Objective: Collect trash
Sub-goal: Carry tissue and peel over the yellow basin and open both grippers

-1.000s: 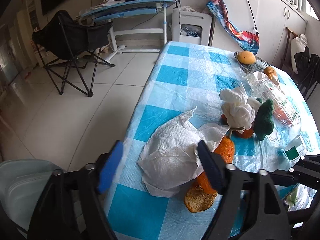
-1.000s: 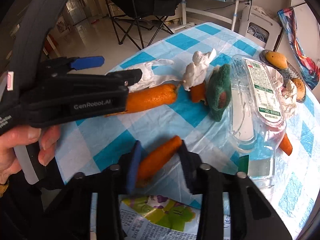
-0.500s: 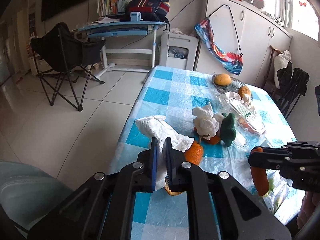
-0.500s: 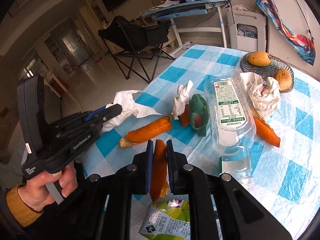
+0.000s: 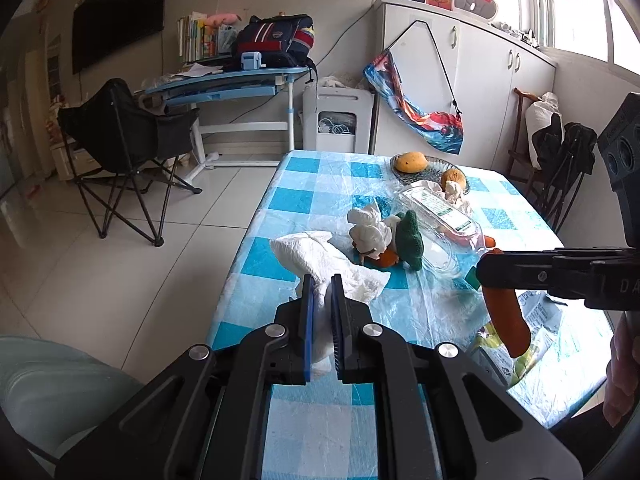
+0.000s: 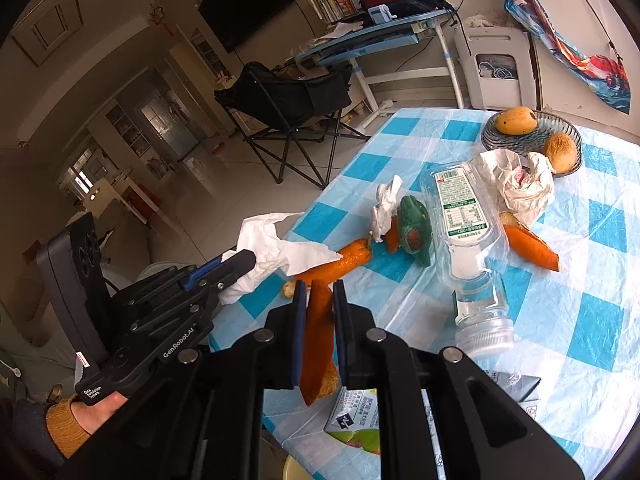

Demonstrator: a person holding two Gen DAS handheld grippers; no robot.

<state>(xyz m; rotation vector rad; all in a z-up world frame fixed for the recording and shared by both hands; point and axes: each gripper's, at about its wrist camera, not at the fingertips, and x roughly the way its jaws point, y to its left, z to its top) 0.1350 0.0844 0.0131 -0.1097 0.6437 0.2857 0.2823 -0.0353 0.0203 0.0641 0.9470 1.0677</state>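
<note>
- Since the earlier frames you have clamped both grippers and lifted: your left gripper [image 5: 320, 300] pinches the white paper towel [image 5: 316, 256], your right gripper [image 6: 318, 300] pinches one orange peel strip [image 6: 318, 332], both held above the table [image 6: 592, 320].
- Two pieces are picked up; nothing looks binned yet.
- Nearest on the table: one flattened carton [image 6: 354, 420].
- Further: two peel strips, one plastic bottle [image 6: 464, 232], one green scrap [image 6: 416, 232], two crumpled tissues.
- Farthest: one fruit dish [image 6: 516, 142].
</note>
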